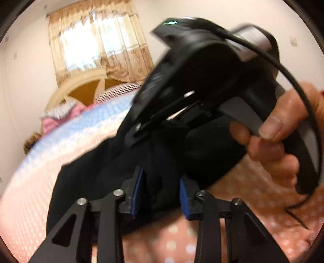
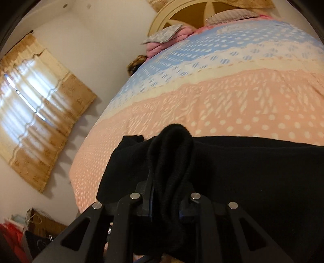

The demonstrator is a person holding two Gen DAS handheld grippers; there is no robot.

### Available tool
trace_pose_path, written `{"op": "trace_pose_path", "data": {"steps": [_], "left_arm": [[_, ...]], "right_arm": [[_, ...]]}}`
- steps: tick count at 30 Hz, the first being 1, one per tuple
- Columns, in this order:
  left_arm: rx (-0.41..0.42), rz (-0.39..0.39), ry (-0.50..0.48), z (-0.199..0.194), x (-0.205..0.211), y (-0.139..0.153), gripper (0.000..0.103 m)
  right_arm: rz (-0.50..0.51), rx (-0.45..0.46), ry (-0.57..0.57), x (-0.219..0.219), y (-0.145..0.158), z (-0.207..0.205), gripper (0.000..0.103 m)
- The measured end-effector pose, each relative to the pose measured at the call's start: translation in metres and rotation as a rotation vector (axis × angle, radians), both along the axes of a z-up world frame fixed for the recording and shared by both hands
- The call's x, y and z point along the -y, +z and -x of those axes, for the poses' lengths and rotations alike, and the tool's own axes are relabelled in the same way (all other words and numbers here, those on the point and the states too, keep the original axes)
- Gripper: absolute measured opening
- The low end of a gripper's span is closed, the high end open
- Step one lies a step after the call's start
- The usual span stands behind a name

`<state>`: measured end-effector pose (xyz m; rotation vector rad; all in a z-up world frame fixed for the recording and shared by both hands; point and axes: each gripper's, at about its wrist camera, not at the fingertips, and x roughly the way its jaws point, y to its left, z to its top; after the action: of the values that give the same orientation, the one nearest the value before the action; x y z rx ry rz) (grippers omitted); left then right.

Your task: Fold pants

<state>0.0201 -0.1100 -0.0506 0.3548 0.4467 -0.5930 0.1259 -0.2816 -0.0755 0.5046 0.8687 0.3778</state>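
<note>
Black pants [image 1: 101, 178] lie on a bed with a pink, cream and blue dotted cover [image 1: 40, 161]. In the left wrist view my left gripper [image 1: 162, 192] has its blue pads [image 1: 137, 190] closed on a bunched fold of the pants. The right gripper's black body [image 1: 202, 66], held in a hand [image 1: 279, 131], is just ahead and above it. In the right wrist view my right gripper [image 2: 165, 202] is shut on a thick ribbed bunch of the pants [image 2: 172, 153], lifted off the bed cover [image 2: 222, 101]. The rest of the pants spreads to the right [image 2: 253, 172].
A headboard [image 2: 182, 16] and pillows [image 2: 162, 34] are at the far end of the bed. A curtained window [image 2: 30, 101] is on the wall to the left. Boxes and clutter [image 2: 30, 228] sit on the floor beside the bed.
</note>
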Motion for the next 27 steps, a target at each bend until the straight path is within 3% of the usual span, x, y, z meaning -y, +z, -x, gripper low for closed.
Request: {"op": "trace_pose_path", "data": {"steps": [2,6,10,12,15,19,22,25,27], "left_arm": [[-0.028,0.037,0.006,0.0,-0.013,0.013,0.049],[0.009,0.086,0.03,-0.002,-0.029,0.042,0.062],[0.022,0.14,0.056,-0.002,-0.034,0.064,0.064],[0.007,0.174,0.072,-0.006,-0.037,0.072,0.064],[-0.019,0.215,0.097,-0.017,-0.043,0.075,0.064],[-0.046,0.176,0.145,-0.022,-0.037,0.062,0.064],[-0.103,0.161,0.182,-0.035,-0.045,0.048,0.064],[-0.141,0.167,0.218,-0.038,-0.059,0.038,0.064],[-0.123,0.172,0.244,-0.041,-0.07,0.041,0.064]], "right_arm": [[0.01,0.026,-0.001,0.0,0.011,0.007,0.016],[0.021,0.106,0.024,0.015,0.047,0.021,0.016],[0.033,0.119,-0.016,0.057,0.065,0.036,0.016],[0.015,0.104,-0.046,0.082,0.061,0.042,0.016],[-0.005,0.032,-0.126,0.127,0.028,0.046,0.016],[-0.074,-0.03,-0.16,0.15,-0.023,0.048,0.017],[-0.108,0.011,-0.181,0.151,-0.025,0.052,0.021],[-0.125,-0.03,-0.204,0.157,-0.018,0.055,0.027],[-0.058,-0.012,-0.278,0.158,-0.003,0.067,0.032]]}}
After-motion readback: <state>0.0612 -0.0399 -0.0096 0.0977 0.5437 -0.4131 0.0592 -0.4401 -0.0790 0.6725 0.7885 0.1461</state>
